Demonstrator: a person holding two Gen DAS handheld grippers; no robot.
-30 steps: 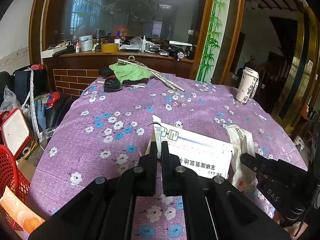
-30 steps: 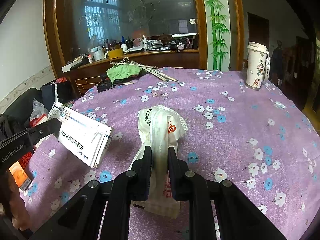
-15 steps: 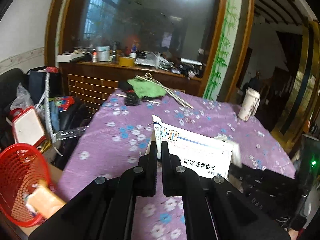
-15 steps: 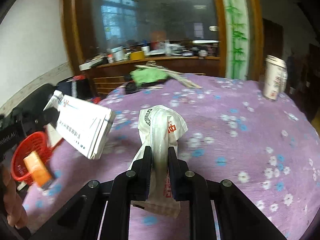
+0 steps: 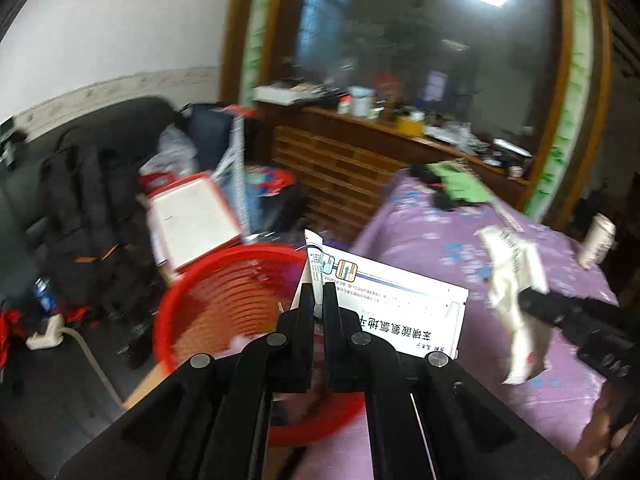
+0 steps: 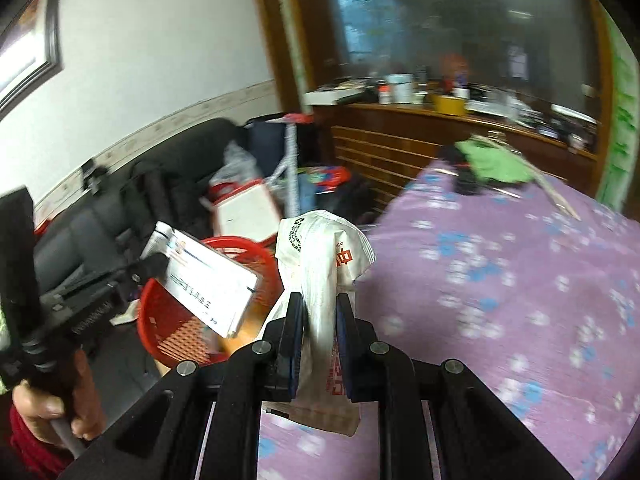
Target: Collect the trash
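My left gripper [image 5: 319, 300] is shut on the flap of a flat white medicine box [image 5: 404, 312] with blue print, held in the air over the rim of a red plastic basket [image 5: 224, 296]. In the right wrist view that box [image 6: 208, 280] hangs above the basket [image 6: 168, 328] at the left. My right gripper [image 6: 319, 312] is shut on a crumpled white plastic bag [image 6: 320, 248] with red and black print, held beside the table's left edge. The left wrist view shows the same bag [image 5: 516, 280] in the right gripper [image 5: 536, 300].
A purple flowered tablecloth [image 6: 500, 280] covers the table on the right, with a green cloth [image 6: 492, 160] and a paper cup [image 5: 598, 240] on it. Left of the table stand a dark sofa [image 5: 80, 184], bags and a red-framed white board [image 5: 192, 216]. A hand [image 6: 44, 404] holds the left gripper's handle.
Both grippers have swung left off the table toward the red basket, each still holding its item. The basket has come from the far left edge to just under the medicine box.
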